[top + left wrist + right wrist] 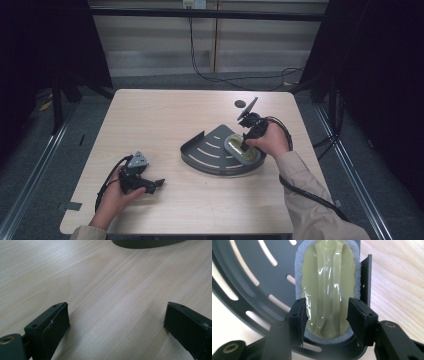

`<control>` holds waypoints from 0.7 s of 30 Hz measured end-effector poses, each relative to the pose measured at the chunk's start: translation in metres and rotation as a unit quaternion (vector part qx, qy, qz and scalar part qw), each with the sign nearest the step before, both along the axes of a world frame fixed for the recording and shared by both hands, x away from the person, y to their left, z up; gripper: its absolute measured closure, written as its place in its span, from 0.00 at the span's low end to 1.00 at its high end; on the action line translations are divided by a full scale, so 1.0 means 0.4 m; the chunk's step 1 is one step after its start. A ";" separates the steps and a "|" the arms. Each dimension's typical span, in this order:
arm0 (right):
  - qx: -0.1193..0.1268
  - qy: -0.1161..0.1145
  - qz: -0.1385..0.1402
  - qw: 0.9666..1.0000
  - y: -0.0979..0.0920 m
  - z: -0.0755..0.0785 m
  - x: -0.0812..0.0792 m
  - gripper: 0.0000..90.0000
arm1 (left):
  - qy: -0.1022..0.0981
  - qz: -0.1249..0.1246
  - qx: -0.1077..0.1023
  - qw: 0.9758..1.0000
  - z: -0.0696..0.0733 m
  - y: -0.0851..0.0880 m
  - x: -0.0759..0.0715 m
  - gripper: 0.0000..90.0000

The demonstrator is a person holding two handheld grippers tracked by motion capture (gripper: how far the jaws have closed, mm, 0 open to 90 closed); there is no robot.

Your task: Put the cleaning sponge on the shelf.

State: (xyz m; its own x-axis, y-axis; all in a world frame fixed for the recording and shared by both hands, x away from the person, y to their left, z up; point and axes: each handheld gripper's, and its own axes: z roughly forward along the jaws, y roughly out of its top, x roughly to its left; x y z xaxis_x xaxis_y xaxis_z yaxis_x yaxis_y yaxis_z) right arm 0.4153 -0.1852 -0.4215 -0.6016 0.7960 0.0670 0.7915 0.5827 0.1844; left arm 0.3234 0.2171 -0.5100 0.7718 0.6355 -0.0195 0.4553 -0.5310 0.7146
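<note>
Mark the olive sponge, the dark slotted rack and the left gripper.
sponge (328, 287), right gripper view, its glossy olive top.
rack (207, 146), high view, the slotted floor left of the sponge.
left gripper (117, 320), left gripper view, midway between its jaws.

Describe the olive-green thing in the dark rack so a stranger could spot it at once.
Start at the dark, quarter-round slotted rack on the wooden table. At its right-hand end lies an oval sponge, glossy olive-green on top with a fuzzy grey rim. The right claw straddles it, making it the rack's one pale, shiny item.
</note>
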 end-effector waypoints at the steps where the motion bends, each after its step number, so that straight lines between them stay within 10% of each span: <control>1: 0.000 0.000 0.000 1.000 0.000 0.000 0.000 0.53 | 0.000 0.000 0.000 1.000 0.000 0.000 0.000 0.06; 21: -0.008 -0.010 0.021 1.000 -0.022 0.043 -0.034 0.35 | 0.001 0.001 -0.002 1.000 0.000 0.000 -0.001 0.06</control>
State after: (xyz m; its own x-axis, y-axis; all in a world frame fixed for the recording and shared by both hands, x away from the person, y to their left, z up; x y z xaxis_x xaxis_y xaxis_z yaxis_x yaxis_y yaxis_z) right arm 0.4017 -0.1940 -0.4043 -0.6360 0.7705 0.0430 0.7623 0.6186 0.1906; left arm 0.3230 0.2170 -0.5101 0.7707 0.6368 -0.0239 0.4583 -0.5278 0.7151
